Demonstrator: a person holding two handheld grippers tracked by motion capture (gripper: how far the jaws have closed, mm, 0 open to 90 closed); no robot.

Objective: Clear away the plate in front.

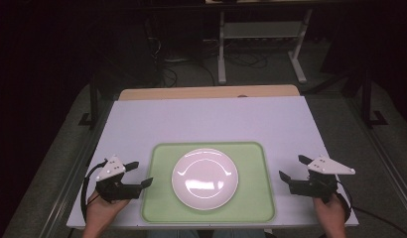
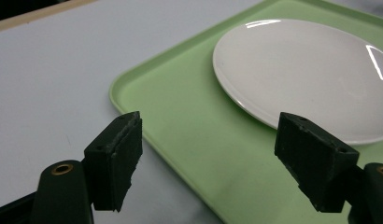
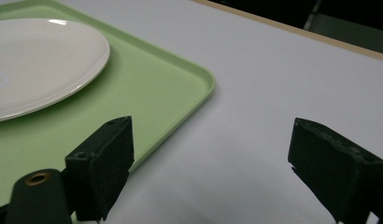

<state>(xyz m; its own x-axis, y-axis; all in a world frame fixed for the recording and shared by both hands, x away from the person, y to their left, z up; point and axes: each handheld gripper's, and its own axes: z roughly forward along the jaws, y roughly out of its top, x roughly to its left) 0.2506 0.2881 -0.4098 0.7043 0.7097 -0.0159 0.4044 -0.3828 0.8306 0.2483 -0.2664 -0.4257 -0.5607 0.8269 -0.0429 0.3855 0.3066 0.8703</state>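
Left gripper (image 1: 143, 173) at the tray's left edge, jaws spread wide apart, nothing between them. Gripped from below by the left hand (image 1: 103, 210), grey three-cornered plate on top. Seen along its own jaws (image 2: 206, 158): one jaw over the white table, the other over the green tray (image 2: 189, 135), close to the plate's near rim; whether touching, could not be told.

Right gripper (image 1: 293, 168) just off the tray's right edge, jaws likewise wide apart and holding nothing. Held by the right hand (image 1: 330, 213), cable trailing behind. Seen along its own jaws (image 3: 213, 163): one jaw above the tray's edge (image 3: 180, 93), the other above bare table (image 3: 283, 79).

Between the two grippers, a light green tray (image 1: 251, 198) with rounded corners, lying flat on the white table (image 1: 211, 119) near its front edge. On the tray's middle, a round white plate (image 1: 205, 178), upright-facing, glossy, with nothing on it (image 2: 311, 70) (image 3: 35, 60).

Beyond the white surface, a strip of wooden edge (image 1: 206, 92); farther back, dark floor with the white legs of a stand (image 1: 222, 54) and loose cables.
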